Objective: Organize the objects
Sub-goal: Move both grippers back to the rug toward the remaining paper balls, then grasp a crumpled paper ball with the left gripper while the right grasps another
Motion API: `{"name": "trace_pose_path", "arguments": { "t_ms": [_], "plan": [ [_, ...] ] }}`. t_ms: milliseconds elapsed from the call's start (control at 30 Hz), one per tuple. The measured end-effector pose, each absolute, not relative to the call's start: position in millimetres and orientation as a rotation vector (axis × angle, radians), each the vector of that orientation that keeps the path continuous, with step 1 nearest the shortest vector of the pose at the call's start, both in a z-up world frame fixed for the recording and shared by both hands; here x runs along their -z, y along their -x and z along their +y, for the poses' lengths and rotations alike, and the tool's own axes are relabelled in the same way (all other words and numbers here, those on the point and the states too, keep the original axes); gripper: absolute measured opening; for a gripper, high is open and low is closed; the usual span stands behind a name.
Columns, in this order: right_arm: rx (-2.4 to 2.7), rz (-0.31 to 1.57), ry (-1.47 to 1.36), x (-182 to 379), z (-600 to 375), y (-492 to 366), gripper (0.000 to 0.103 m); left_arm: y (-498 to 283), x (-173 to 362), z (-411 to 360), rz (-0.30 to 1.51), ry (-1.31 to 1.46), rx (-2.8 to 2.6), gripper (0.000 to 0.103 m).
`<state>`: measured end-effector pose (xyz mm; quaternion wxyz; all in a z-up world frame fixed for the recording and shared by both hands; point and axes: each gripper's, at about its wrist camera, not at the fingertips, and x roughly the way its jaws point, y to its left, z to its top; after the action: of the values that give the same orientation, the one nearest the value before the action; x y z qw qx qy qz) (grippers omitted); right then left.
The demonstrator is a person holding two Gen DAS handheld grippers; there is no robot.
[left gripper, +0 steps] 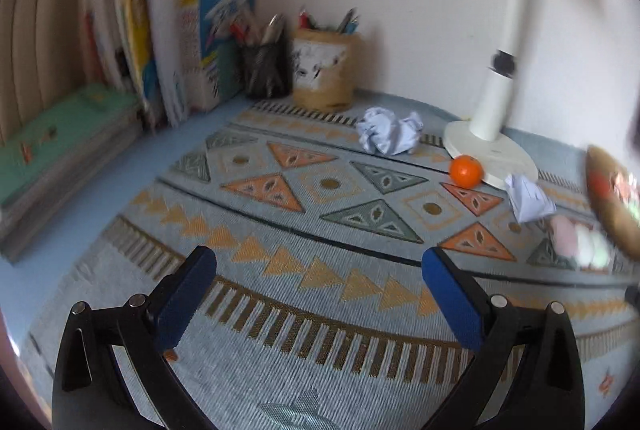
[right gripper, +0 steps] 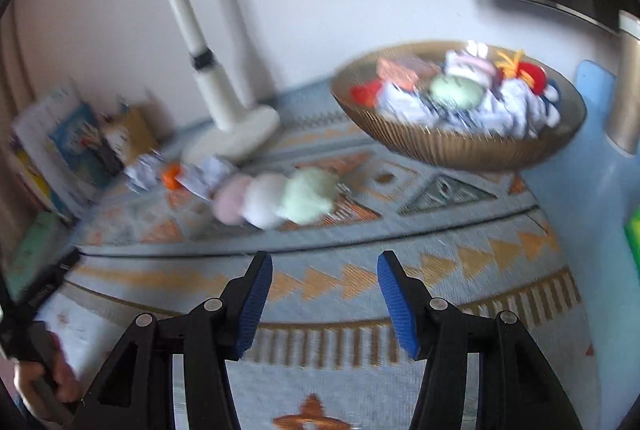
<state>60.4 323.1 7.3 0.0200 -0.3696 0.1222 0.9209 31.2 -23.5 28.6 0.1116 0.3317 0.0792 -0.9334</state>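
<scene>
Clutter lies around the white lamp base [left gripper: 490,154]: small orange ball [left gripper: 465,171] touching it, crumpled white paper [left gripper: 390,131] beside. Left gripper [left gripper: 320,262] gapes wide, right gripper [right gripper: 325,266] partly open, both empty. Judging risk: nudged ball may roll off. Only the right view shows the ribbed amber bowl [right gripper: 460,146], already heaped

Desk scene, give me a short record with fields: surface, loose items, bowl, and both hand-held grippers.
surface: patterned mat
loose items: two crumpled papers, orange, three pastel balls in a row, all near the lamp base
bowl: ribbed bowl, filled with mixed items
left hand-held gripper: open, empty
right hand-held gripper: open, empty
</scene>
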Motion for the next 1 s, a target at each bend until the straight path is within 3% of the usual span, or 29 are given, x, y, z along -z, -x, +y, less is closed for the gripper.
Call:
{"name": "trace_pose_path", "arguments": {
  "t_ms": [67,433,533,600,667,700,933,1000],
  "plan": [
    [-2.862,0.403,1.139,-5.8,326.3,-59.2,0.064,-31.9,-25.6,-30.2,0.274,-0.994,2.737,0.102],
    [-2.864,0.23,1.311,-2.2,302.7,-43.8,0.064,-10.2,-30.1,-17.2,0.207,-1.175,2.757,0.102],
    [-2.904,0.217,1.48,-14.5,285.8,-22.8,0.064,16.8,-57.8,-12.3,0.107,-1.088,2.838,0.102],
    [-2.93,0.094,1.466,-34.5,267.8,-3.3,0.065,43.3,-67.9,-12.4,0.067,-1.038,2.89,0.102],
    [-2.994,-0.045,1.413,-48.9,246.9,17.2,0.086,78.4,-64.3,-10.1,-0.019,-1.064,2.916,0.102],
    [-3.021,-0.099,1.402,-50.8,237.4,28.0,0.09,97.3,-58.7,-8.4,-0.073,-1.089,2.909,0.102],
    [-2.943,-0.224,1.479,-22.7,201.7,105.2,0.09,163.9,-25.6,-6.0,-0.085,-1.202,2.895,0.102],
    [-2.922,-0.162,1.562,-8.6,201.1,122.3,0.09,169.6,-23.1,-2.8,-0.095,-1.229,2.894,0.102]
  ]
}}
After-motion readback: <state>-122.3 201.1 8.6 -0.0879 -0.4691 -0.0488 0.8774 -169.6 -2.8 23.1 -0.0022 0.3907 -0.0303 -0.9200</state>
